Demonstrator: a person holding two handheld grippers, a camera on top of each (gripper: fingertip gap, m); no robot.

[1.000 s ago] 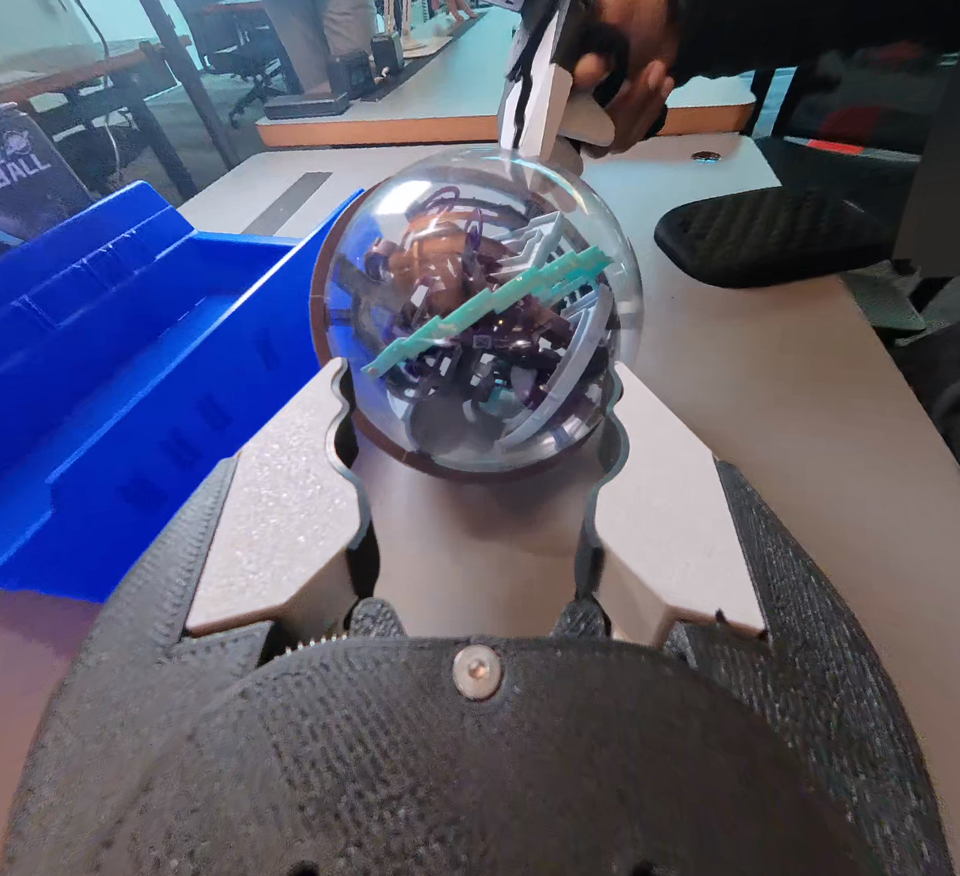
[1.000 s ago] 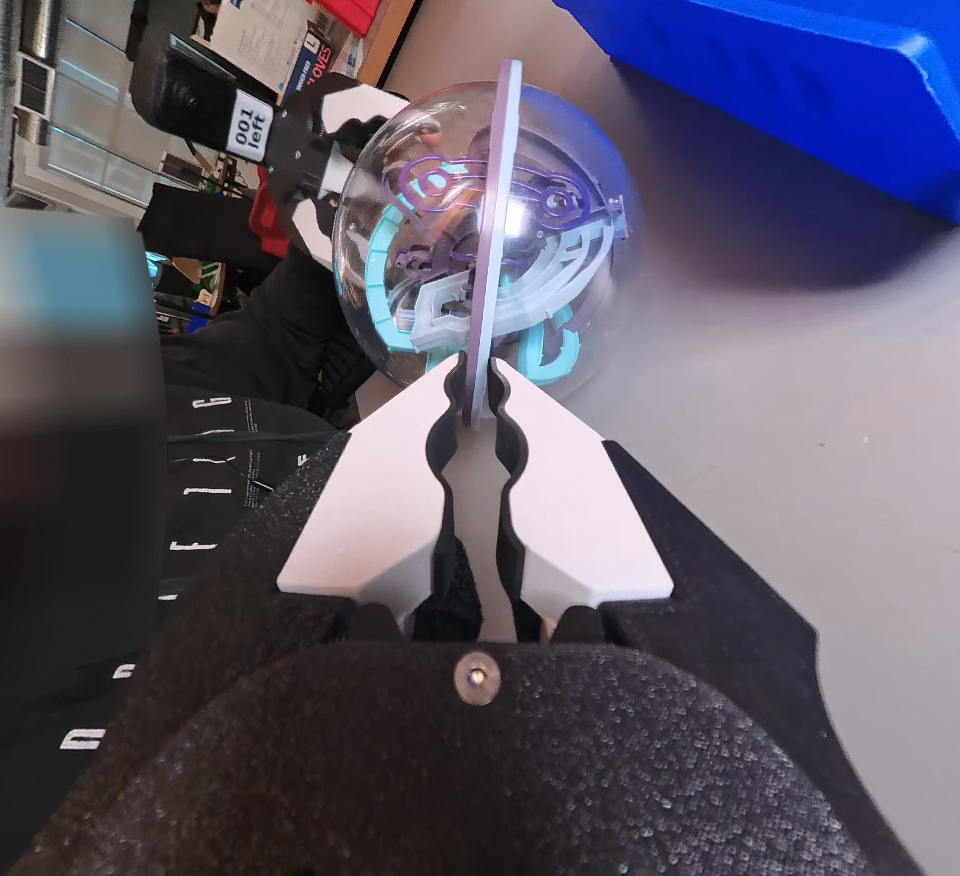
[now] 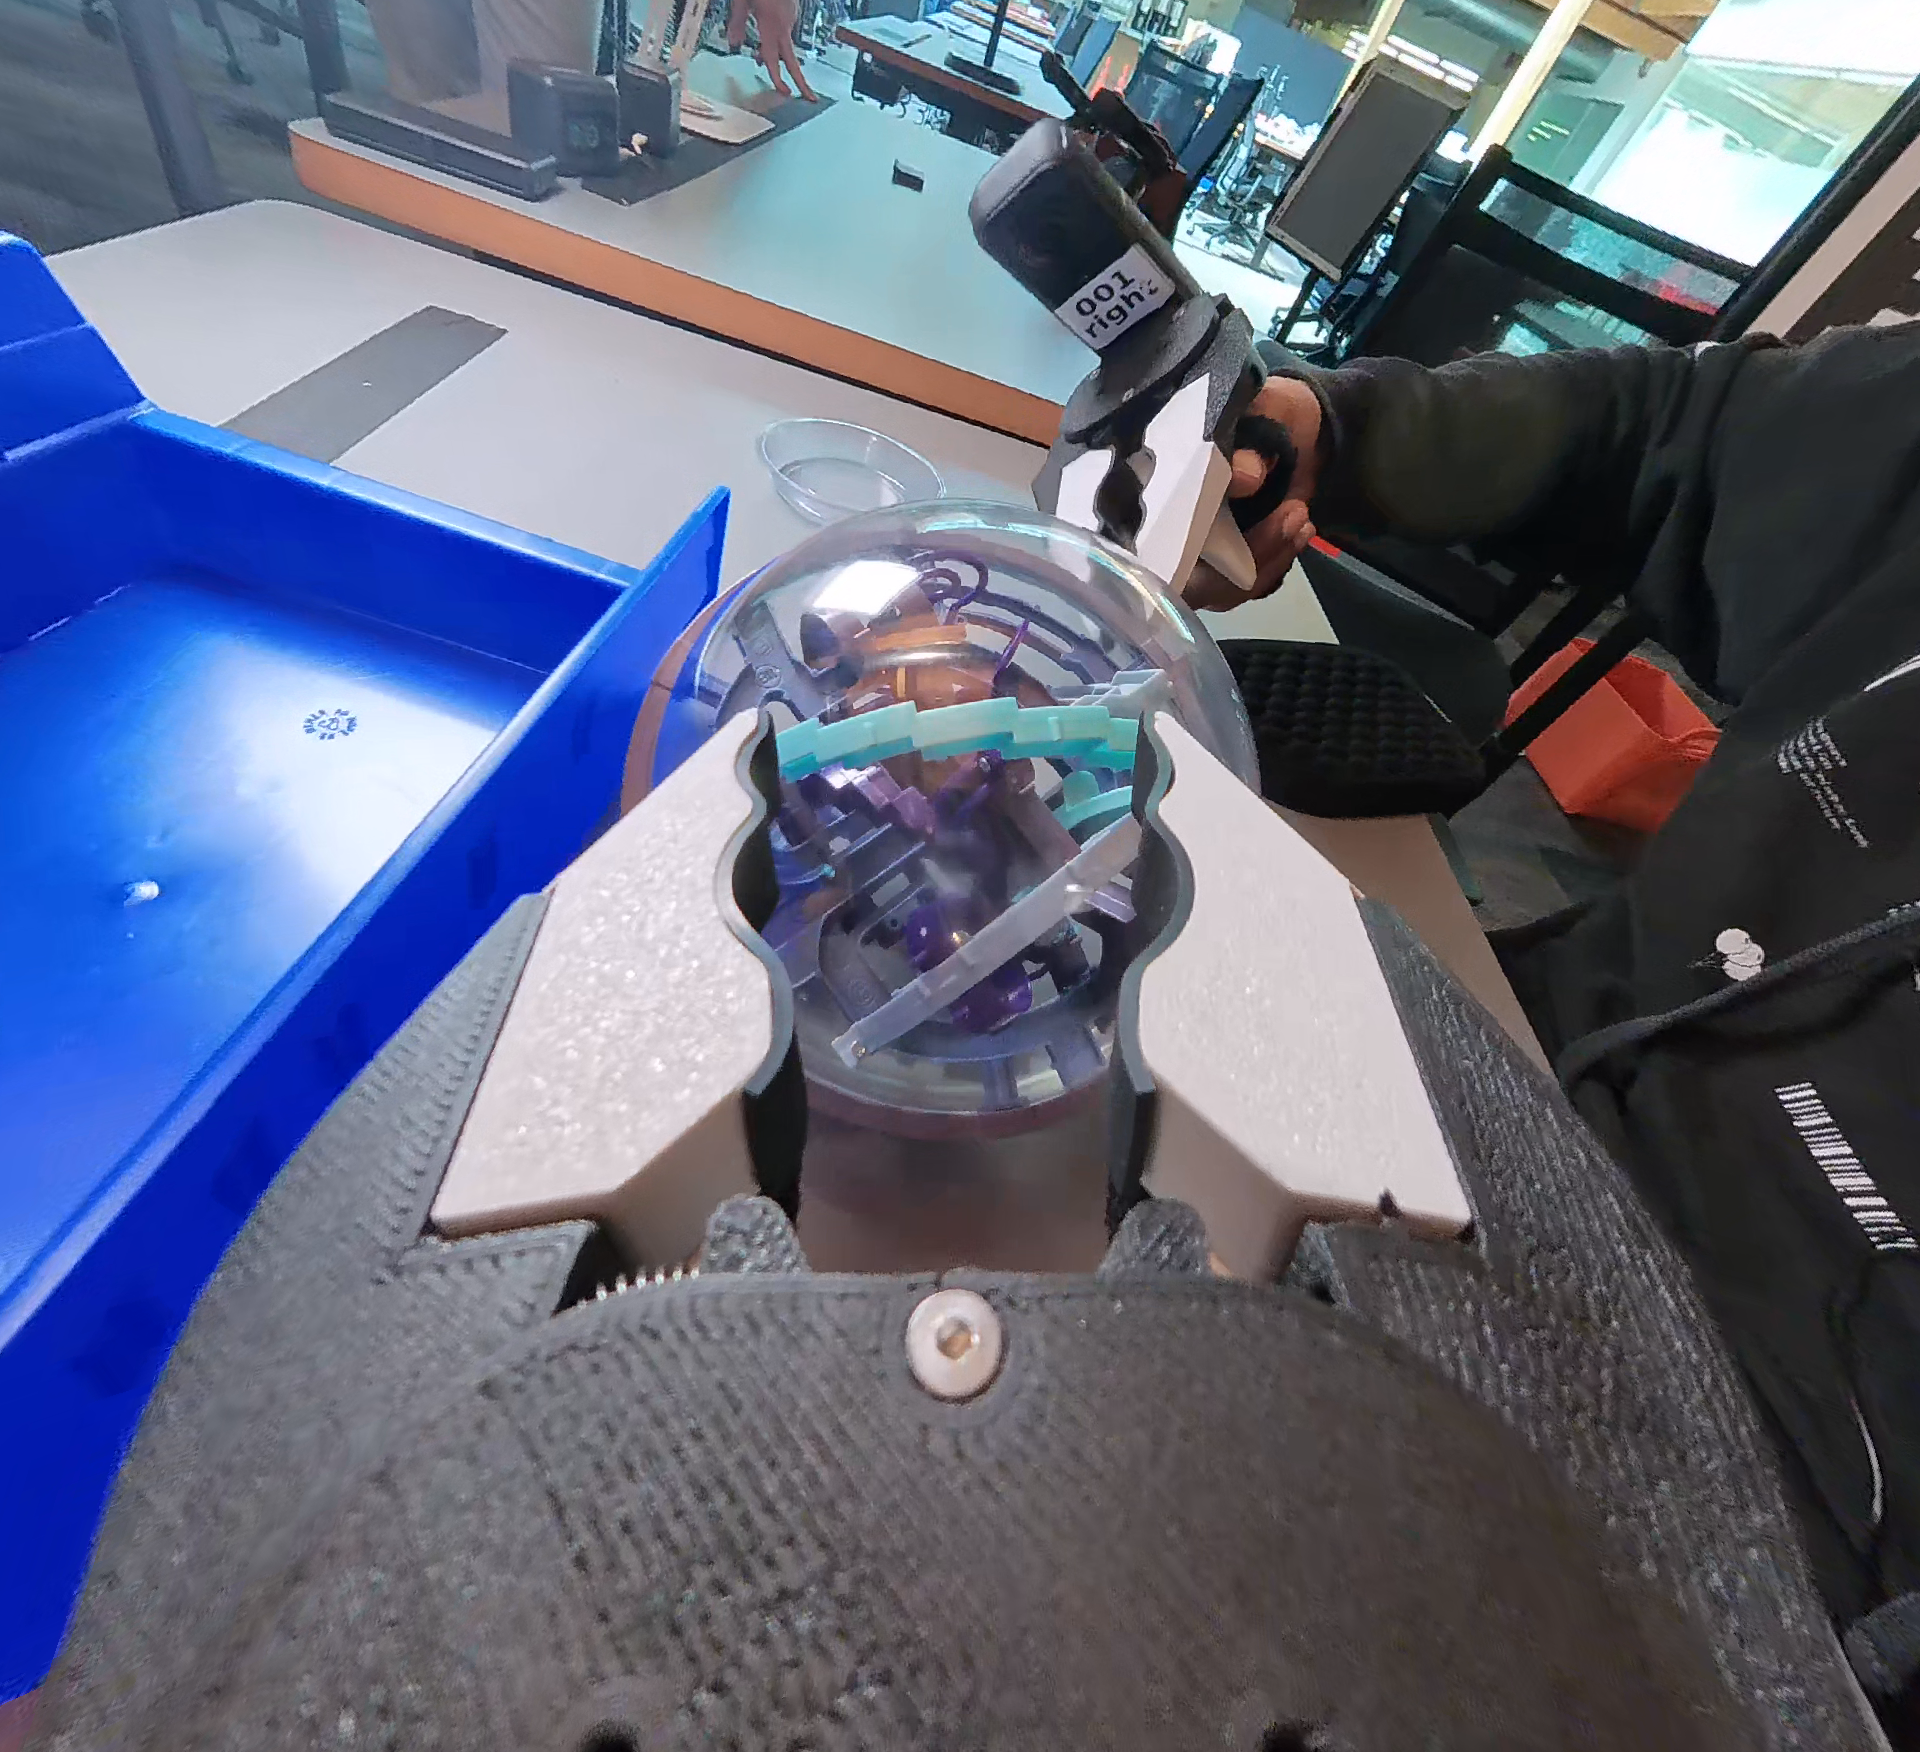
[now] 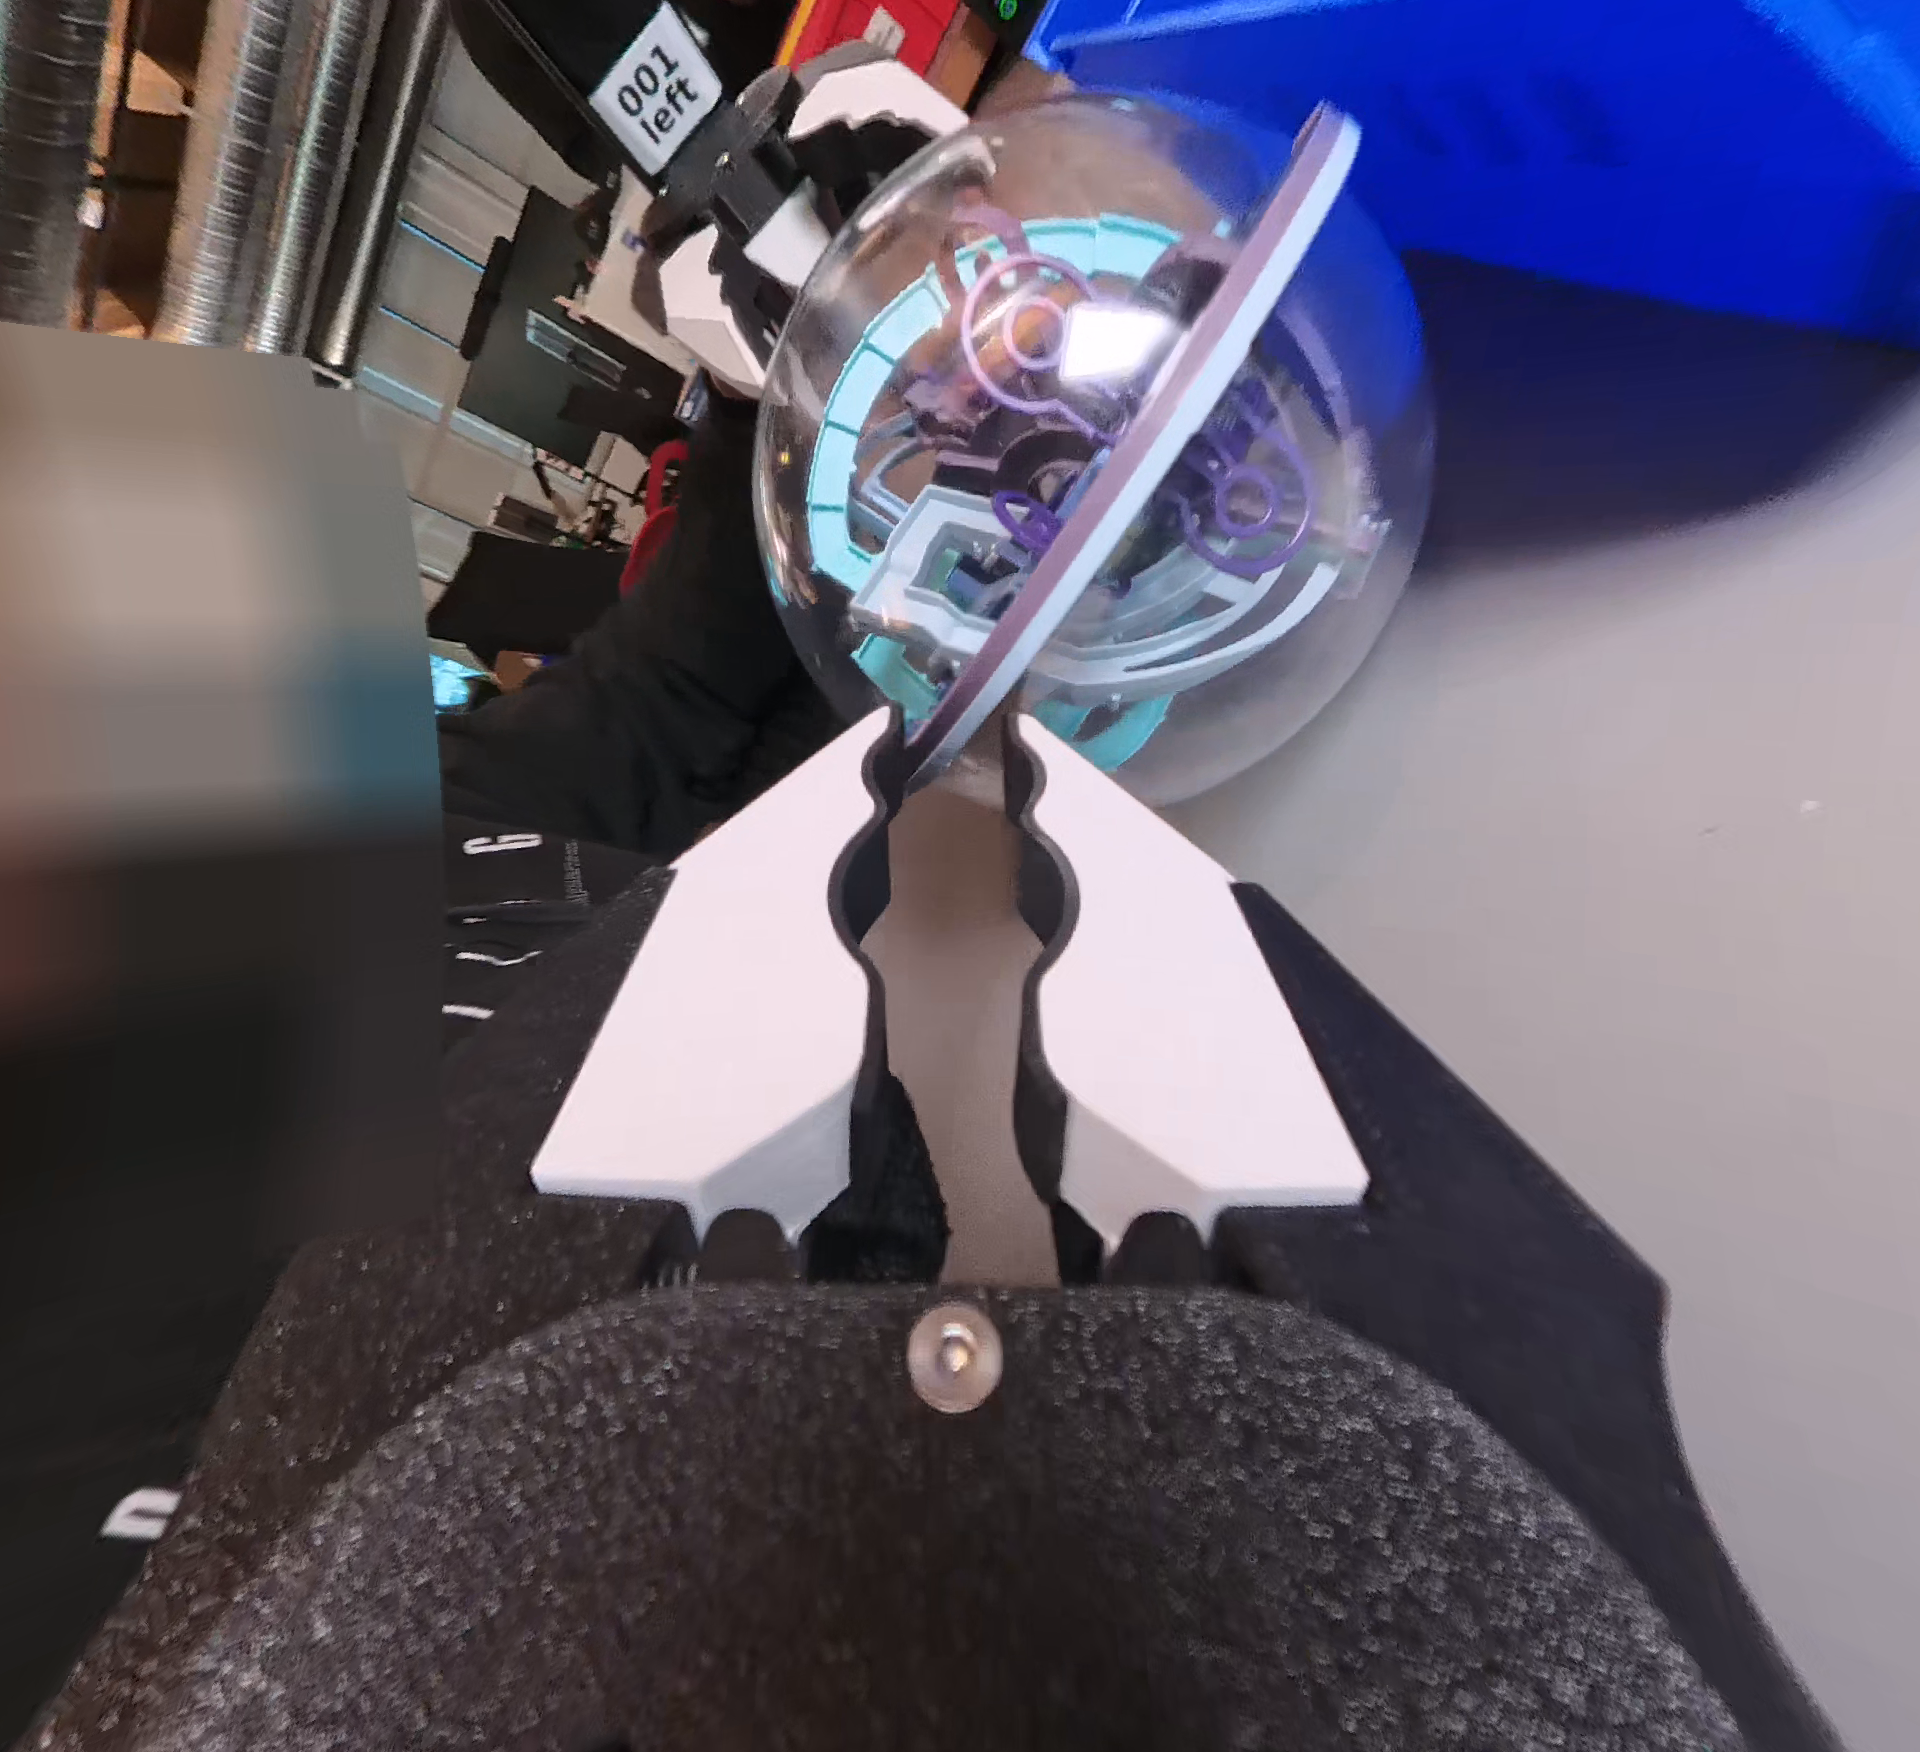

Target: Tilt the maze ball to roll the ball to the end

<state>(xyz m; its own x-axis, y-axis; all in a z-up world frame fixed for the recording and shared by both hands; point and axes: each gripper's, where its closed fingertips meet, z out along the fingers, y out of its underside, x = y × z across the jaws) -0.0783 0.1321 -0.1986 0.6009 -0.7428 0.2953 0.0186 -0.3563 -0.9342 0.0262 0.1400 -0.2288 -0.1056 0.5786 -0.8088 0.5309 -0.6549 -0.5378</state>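
- Maze ball [image 3: 961, 829]: clear sphere with teal and purple tracks inside, on the grey tabletop [image 3: 582, 414], just right of the blue bin [image 3: 312, 767].
- My left claw [image 3: 956, 861]: fingers spread, straddling the sphere's near side.
- My right claw [image 4: 951, 752]: parted at the ball's rim ring [image 4: 1164, 445]; one finger touches it.

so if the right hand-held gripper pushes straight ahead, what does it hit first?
The maze ball: its flat purple rim already sits at the right hand-held gripper fingertips, apparently touching the left one.
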